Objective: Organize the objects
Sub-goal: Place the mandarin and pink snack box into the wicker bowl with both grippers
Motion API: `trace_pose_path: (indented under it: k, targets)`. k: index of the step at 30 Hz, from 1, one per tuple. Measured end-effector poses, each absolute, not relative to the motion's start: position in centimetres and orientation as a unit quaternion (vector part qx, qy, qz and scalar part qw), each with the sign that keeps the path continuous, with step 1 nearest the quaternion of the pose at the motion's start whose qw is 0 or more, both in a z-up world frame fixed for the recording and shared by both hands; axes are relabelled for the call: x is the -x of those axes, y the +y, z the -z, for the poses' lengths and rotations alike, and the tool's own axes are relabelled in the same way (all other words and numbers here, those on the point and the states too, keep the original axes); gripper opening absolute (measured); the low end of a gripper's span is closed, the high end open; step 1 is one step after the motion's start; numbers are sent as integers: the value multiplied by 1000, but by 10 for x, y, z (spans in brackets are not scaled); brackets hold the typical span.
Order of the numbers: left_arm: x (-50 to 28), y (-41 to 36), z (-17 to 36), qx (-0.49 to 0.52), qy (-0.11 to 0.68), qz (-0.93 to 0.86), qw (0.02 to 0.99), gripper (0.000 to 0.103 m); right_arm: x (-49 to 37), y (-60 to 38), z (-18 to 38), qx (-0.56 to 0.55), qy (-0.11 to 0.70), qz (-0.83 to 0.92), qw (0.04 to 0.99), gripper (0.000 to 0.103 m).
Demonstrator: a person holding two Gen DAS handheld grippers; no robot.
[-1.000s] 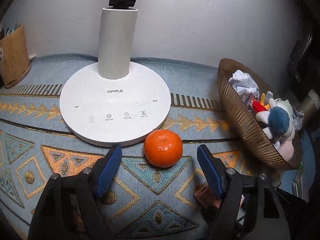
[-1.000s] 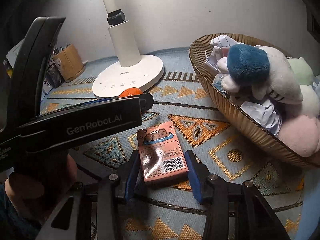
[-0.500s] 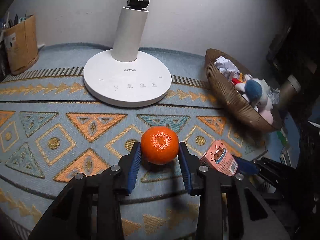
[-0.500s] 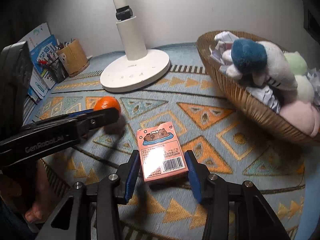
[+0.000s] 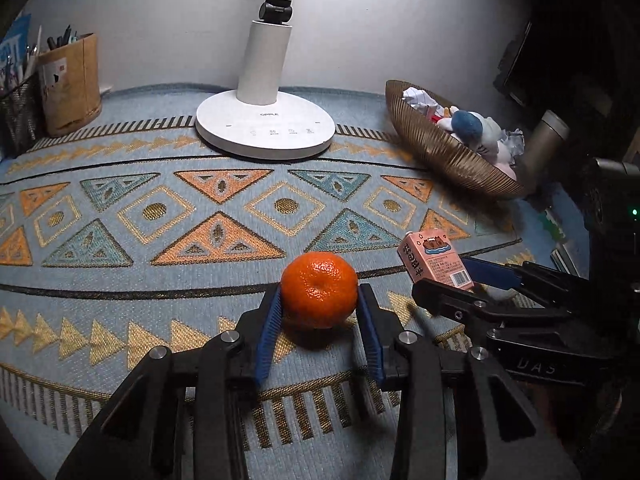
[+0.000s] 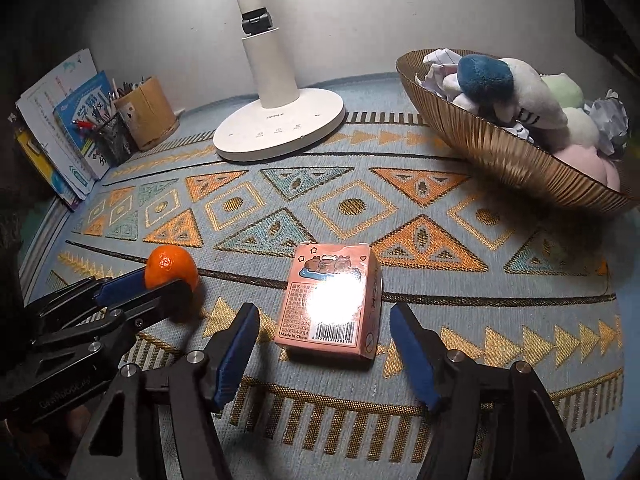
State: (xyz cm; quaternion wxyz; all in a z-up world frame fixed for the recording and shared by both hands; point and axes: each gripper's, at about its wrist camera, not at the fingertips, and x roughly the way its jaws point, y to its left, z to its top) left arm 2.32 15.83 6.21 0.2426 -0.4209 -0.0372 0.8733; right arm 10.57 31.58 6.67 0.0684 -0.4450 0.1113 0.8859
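Since half a second ago the right gripper [image 6: 324, 344] has let go: its blue pads, then pressed against the pink card box [image 6: 330, 304], now stand apart with a gap on each side, and the box lies flat on the patterned table mat [image 6: 240, 208]. The left gripper [image 5: 319, 318] has carried the mandarin [image 5: 319, 295] back toward the near edge, well clear of the lamp; its jaws are clamped on the fruit, which seems to rest on or just above the mat.

In the right wrist view the wicker bowl [image 6: 500, 160] of plush toys and crumpled paper sits at two o'clock, the white OPPLE desk lamp [image 6: 280, 128] at twelve, the brown pen holder [image 6: 150, 116] and books at ten, the box at centre and the mandarin at nine.

Likely risks: the mandarin is round and held near its widest part, so a slackened squeeze could let it roll off the near edge. The two grippers are close, so a move toward the bowl by either could knock the box or the other tool. The bowl is heaped, so anything added might slide off. The lamp base blocks the far middle.
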Motion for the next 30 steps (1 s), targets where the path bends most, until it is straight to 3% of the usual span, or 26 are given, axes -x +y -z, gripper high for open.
trace_pose_path:
  k: [2,3,10,11,17,24,30]
  targets:
    - [-24,160,-61,422,-35,-874,241,34,-101,313,-66,445,101,-886,81,62]
    - [-25,161,-61,421,-35,-874,241,34,-100,312,-66,443,94,-887,89,50]
    - [-27,163,-62,416,-23,-878,238,34,-97,305,-65,441,65,-890,94,47]
    - [-27,164,-62,416,-22,-878,236,34,-97,302,-65,441,58,-891,94,39]
    - [-27,177,-72,415,35,-890,184,34,-137,320,-99,377,99,-916,96,39]
    - [8,251,-164,349,19,-887,300,34,-178,391,-192,264,109,-945,162,39]
    - [74,327,-188,327,20,-891,315,34,-146,461,-228,239,159,-934,213,39]
